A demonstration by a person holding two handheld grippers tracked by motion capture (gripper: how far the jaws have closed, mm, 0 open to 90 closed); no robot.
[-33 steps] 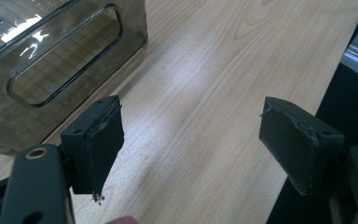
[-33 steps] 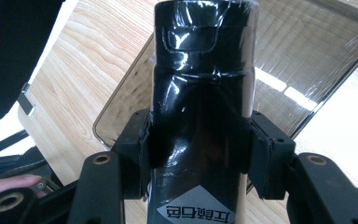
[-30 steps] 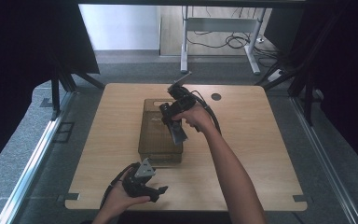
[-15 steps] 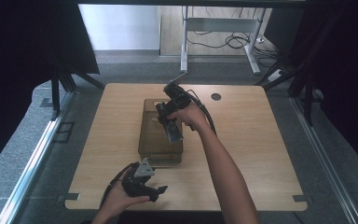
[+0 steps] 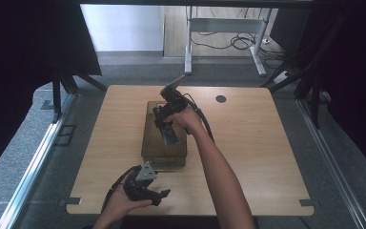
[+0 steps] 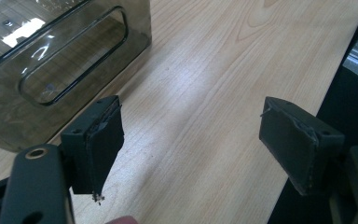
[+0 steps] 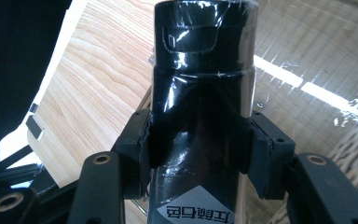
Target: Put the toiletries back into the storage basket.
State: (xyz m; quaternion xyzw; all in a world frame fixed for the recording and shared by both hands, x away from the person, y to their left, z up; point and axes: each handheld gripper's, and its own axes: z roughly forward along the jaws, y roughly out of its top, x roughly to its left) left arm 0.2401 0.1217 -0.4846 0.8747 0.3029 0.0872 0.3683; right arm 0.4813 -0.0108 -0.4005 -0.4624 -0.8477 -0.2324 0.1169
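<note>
Resting near the front edge of the tabletop [image 5: 267,157], left gripper [image 5: 161,194] with fingers [image 6: 103,140] spread wide, nothing between them, just beside the end of the smoky clear box [image 5: 164,155]. Farther on, right gripper [image 5: 164,125] clamping its fingers [image 7: 142,140] on a black bottle [image 7: 200,107], hanging tilted over the open box, bottle's lower end inside it.

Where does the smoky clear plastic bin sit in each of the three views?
High view: bin at the table's middle, under the right tool and its black bottle.
Left gripper view: bin at upper left, slot handle facing the camera.
Right gripper view: bin behind the bottle, at right.
Shared landmark: wooden table.
</note>
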